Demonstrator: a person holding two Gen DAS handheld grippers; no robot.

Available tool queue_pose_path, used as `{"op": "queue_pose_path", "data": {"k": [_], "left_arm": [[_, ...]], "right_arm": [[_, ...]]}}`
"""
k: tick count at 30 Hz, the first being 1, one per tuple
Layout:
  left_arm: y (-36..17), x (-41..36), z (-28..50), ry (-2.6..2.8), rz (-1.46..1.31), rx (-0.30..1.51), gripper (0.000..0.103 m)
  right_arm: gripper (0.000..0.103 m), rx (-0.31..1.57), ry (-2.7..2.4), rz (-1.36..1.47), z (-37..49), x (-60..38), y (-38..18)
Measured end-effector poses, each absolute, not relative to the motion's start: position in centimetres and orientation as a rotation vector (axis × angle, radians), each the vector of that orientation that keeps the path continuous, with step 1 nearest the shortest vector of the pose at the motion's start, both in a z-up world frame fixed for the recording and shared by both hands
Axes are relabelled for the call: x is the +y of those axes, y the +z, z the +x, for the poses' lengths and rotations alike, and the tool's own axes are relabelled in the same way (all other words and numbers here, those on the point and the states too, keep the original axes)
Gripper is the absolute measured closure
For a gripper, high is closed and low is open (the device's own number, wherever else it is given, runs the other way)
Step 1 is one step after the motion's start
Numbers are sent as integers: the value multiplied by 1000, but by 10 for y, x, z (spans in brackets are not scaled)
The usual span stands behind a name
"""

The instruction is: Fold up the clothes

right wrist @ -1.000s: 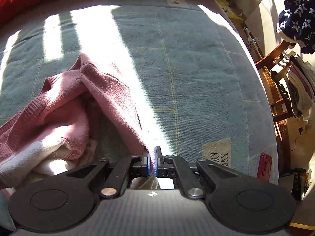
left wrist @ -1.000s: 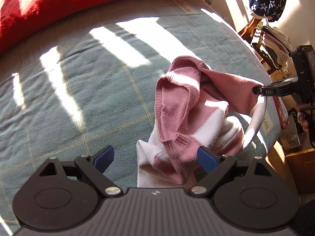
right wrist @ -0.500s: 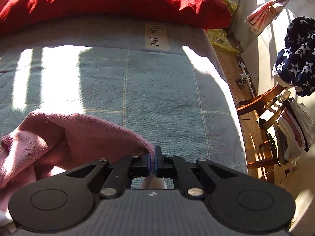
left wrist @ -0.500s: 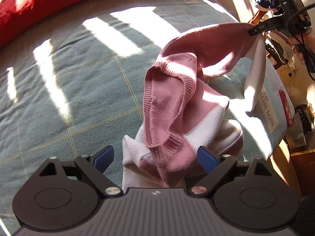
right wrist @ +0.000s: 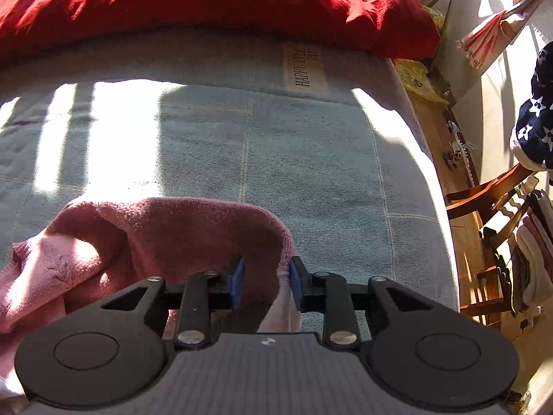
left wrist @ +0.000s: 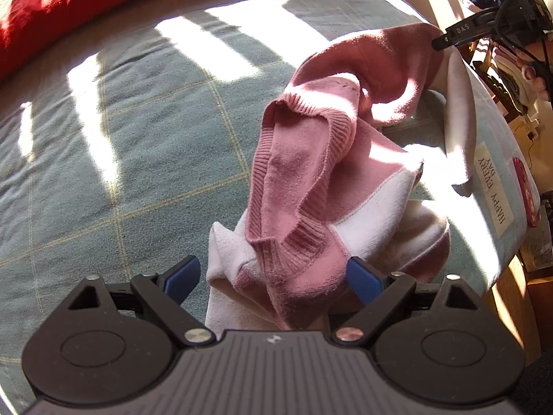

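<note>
Pink-and-white sweater [left wrist: 311,186] lies bunched on the bed [left wrist: 121,138], its near end between the wide-open, empty left gripper [left wrist: 273,278]; it runs toward two o'clock, where the right gripper [right wrist: 266,280] is opening, fabric loose between its pads.

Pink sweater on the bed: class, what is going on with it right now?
A person with a gripper in each hand is sorting out a crumpled pink sweater on a blue bedspread. The right gripper has pulled one part of the sweater out sideways, and its jaws are opening with the cloth between them. The left gripper is open wide over the bunched hem, gripping nothing. The sweater is not yet flat or folded.
</note>
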State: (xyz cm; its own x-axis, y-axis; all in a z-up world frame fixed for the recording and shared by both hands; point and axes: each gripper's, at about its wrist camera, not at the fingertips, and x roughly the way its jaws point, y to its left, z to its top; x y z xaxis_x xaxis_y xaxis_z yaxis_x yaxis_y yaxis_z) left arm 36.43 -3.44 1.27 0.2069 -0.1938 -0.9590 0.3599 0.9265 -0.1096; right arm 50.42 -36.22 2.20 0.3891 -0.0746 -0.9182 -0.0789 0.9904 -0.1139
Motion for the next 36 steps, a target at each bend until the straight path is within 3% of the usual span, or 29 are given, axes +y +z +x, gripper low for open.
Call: {"op": "queue_pose_path", "data": {"k": [8, 14, 20, 31, 33, 36], "left_arm": [[12, -27, 345, -421, 50, 1258, 15], [10, -19, 332, -487, 1, 1175, 47], [8, -10, 325, -556, 11, 1078, 66], [-4, 6, 321, -625, 12, 1049, 63], [-6, 11, 315, -618, 16, 1070, 53], [-11, 22, 302, -581, 43, 1105, 49]], "right_arm": [[61, 1159, 219, -143, 469, -299, 7], [62, 1156, 289, -111, 441, -272, -9], [61, 1116, 395, -229, 430, -248, -5], [60, 1047, 706, -245, 437, -197, 22], [57, 1037, 831, -327, 436, -173, 31], [55, 1032, 1007, -447, 430, -134, 41]]}}
